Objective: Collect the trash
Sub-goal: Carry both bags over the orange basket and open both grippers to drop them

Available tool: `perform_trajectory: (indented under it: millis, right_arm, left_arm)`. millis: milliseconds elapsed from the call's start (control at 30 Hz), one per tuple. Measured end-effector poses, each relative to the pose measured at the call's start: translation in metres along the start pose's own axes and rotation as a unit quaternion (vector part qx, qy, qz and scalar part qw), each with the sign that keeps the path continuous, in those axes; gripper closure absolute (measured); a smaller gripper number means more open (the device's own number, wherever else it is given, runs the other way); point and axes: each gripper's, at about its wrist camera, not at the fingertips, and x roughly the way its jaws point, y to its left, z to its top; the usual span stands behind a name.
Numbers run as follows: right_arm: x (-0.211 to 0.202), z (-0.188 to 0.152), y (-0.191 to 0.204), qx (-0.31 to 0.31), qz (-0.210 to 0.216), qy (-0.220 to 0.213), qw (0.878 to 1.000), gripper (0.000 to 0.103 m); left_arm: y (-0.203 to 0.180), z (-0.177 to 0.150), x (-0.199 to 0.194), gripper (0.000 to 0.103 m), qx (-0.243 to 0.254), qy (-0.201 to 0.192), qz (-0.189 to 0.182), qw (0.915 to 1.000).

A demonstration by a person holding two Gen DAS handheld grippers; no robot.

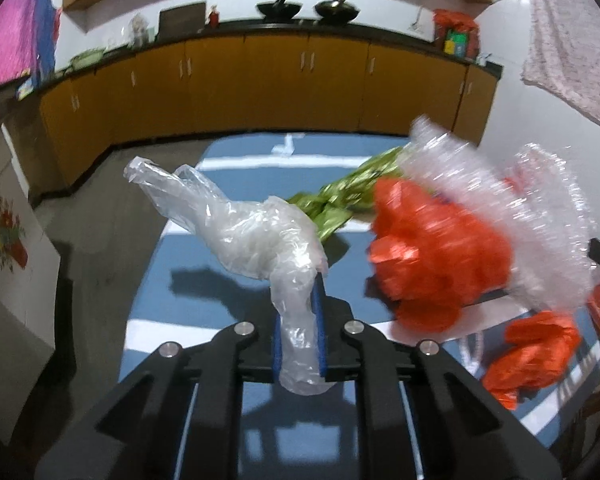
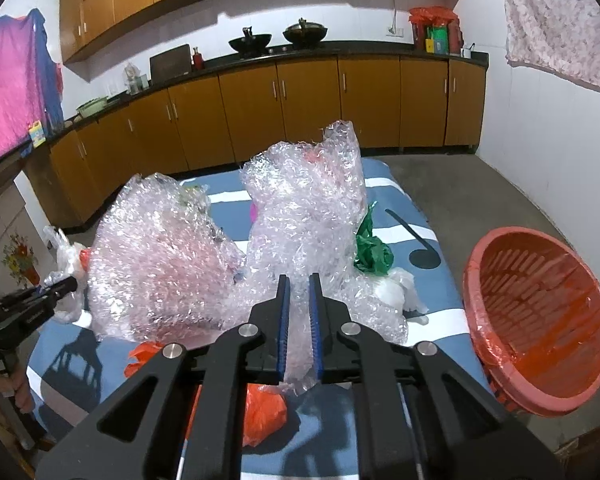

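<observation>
Between the left gripper's [image 1: 299, 330] jaws sits a clamped clear bag [image 1: 252, 232]; the right gripper [image 2: 299, 330] pinches bubble wrap [image 2: 300, 216].

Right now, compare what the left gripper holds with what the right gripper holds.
The left gripper pinches a smooth, thin clear plastic bag; the right gripper pinches a sheet of bubble wrap with a pimpled surface. The clear plastic bag is a slim twisted piece, while the bubble wrap is a far bulkier, spreading mass. The bag looks plainly clear; the bubble wrap shows a pinkish tinge. Both are see-through plastic, held above the blue striped cloth.
</observation>
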Motion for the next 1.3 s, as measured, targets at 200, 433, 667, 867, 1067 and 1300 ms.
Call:
perform_trajectory:
  millis: [200,433,667,867,1067,1300]
  right_arm:
    - [-0.021,0.004,-0.008,0.006,-0.001,-0.027,1.0,0.093]
    - [-0.052,0.01,-0.025,0.012,-0.013,-0.066,0.998,0.093]
    - [-0.076,0.006,-0.06,0.031,-0.048,-0.091,0.994,0.094]
    - [-0.09,-0.002,-0.107,0.055,-0.104,-0.1,0.988,0.094]
    - [-0.099,-0.012,-0.167,0.098,-0.159,-0.092,0.978,0.094]
    - [-0.092,-0.021,-0.218,0.148,-0.178,-0.076,0.97,0.094]
  left_arm:
    - [-0.02,0.015,-0.043,0.089,0.022,-0.04,-0.035,0.9983]
    - [-0.067,0.034,-0.088,0.089,0.065,-0.073,-0.091,0.991]
    - [-0.135,0.044,-0.106,0.089,0.114,-0.085,-0.155,0.9777]
    - [-0.209,0.04,-0.1,0.09,0.158,-0.076,-0.212,0.9613]
    - [-0.283,0.032,-0.077,0.09,0.191,-0.058,-0.277,0.9401]
    - [-0.361,0.014,-0.047,0.09,0.234,-0.029,-0.325,0.9157]
